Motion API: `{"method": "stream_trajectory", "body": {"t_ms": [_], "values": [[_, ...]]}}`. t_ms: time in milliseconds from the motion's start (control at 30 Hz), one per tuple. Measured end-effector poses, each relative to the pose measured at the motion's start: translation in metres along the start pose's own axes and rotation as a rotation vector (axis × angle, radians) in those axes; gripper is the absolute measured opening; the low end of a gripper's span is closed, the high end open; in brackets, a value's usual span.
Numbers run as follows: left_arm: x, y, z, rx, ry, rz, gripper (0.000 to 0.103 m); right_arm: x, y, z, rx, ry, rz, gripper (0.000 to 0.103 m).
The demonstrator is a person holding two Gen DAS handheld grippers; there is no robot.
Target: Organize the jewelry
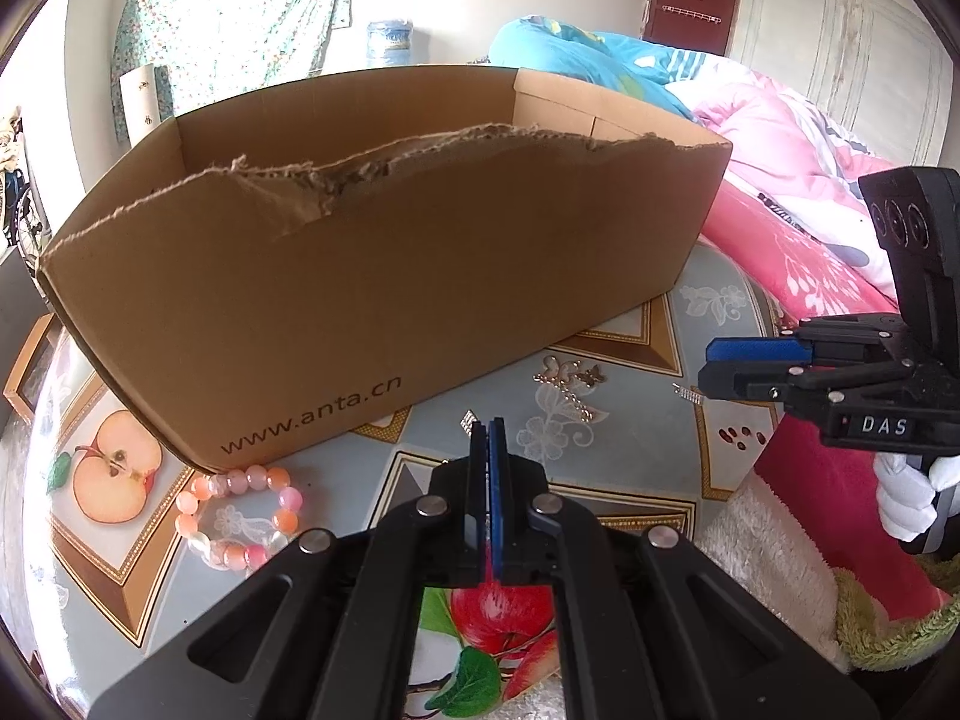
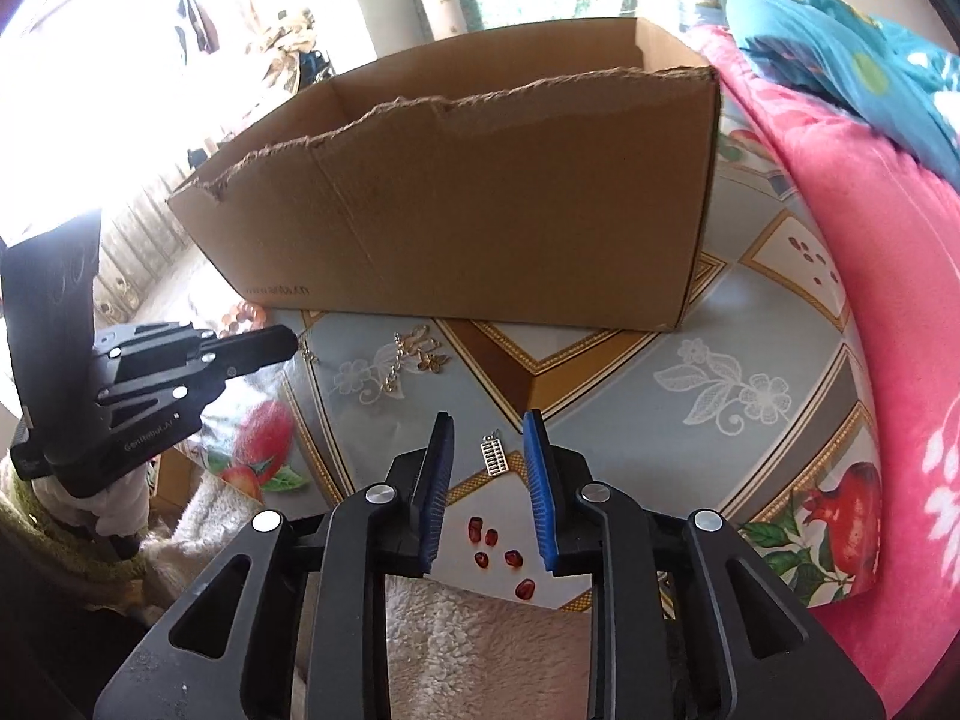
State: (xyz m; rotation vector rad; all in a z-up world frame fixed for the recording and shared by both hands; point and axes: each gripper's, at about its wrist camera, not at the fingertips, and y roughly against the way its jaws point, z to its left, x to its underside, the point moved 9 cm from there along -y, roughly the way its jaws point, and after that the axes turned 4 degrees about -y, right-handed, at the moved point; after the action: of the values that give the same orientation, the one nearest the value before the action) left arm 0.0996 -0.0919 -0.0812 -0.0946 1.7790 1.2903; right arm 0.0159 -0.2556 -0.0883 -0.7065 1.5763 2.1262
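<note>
A brown cardboard box (image 1: 372,276) with a torn front rim stands on the table; it also shows in the right wrist view (image 2: 480,228). A pink bead bracelet (image 1: 240,510) lies at its front left corner. A gold butterfly chain (image 1: 567,384) lies in front of the box, also in the right wrist view (image 2: 414,360). A small silver abacus charm (image 2: 493,456) lies between the fingers of my right gripper (image 2: 487,426), which is open just above the table. My left gripper (image 1: 488,429) is shut, with a small silver piece (image 1: 468,420) at its tip; whether it is held is unclear.
The table carries a fruit-patterned oilcloth (image 2: 750,324). A pink blanket (image 2: 870,300) and blue bedding (image 1: 600,54) lie to the right. A white fluffy towel (image 2: 492,648) lies at the table's near edge.
</note>
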Motion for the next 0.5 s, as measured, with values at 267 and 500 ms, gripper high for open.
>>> {"method": "stream_trajectory", "body": {"t_ms": [267,500], "values": [[-0.001,-0.002,-0.001,-0.009,-0.002,0.003,0.0,0.012,-0.012,0.011,0.123,0.153,0.058,0.002],[-0.002,-0.002,-0.004,-0.005,-0.009,0.001,0.0,0.011,-0.007,0.007,0.085,0.083,0.039,0.0]]}}
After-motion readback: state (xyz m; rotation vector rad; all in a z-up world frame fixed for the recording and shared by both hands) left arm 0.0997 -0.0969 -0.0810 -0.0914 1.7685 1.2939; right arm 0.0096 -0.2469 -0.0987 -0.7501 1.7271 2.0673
